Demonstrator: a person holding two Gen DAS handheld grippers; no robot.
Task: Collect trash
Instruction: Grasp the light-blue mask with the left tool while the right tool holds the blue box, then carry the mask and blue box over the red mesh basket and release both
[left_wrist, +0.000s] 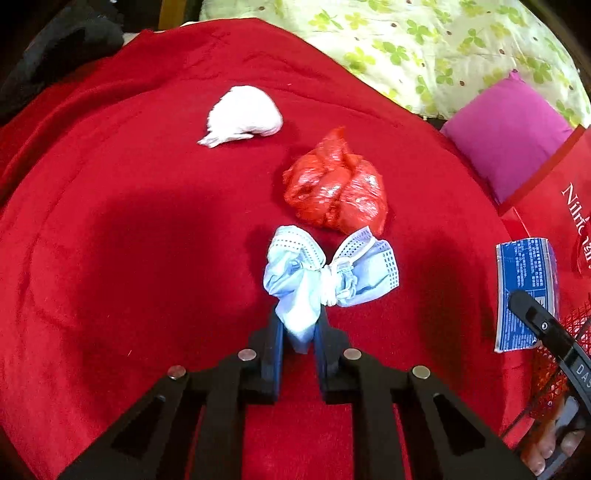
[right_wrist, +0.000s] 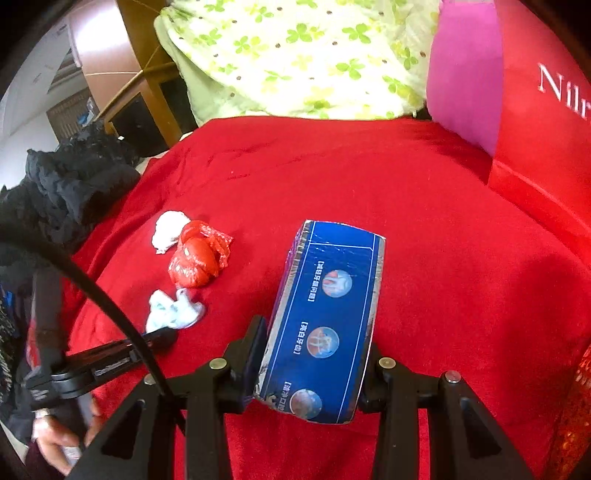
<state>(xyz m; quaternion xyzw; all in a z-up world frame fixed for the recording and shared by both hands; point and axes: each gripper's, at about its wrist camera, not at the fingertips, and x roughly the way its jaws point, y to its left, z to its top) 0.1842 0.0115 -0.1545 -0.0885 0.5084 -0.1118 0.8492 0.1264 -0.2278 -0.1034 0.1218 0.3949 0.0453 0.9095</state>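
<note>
On the red blanket, my left gripper is shut on the near end of a crumpled light-blue face mask. Beyond it lie a crumpled red plastic bag and a white tissue wad. My right gripper is shut on a blue carton box, held above the blanket; the box also shows in the left wrist view. In the right wrist view the mask, red bag and tissue lie to the left, with the left gripper at the mask.
A red paper bag with white lettering stands at the right, also in the right wrist view. A magenta cushion and a green-flowered quilt lie behind. Dark clothing sits at the blanket's left edge. Red mesh is at far right.
</note>
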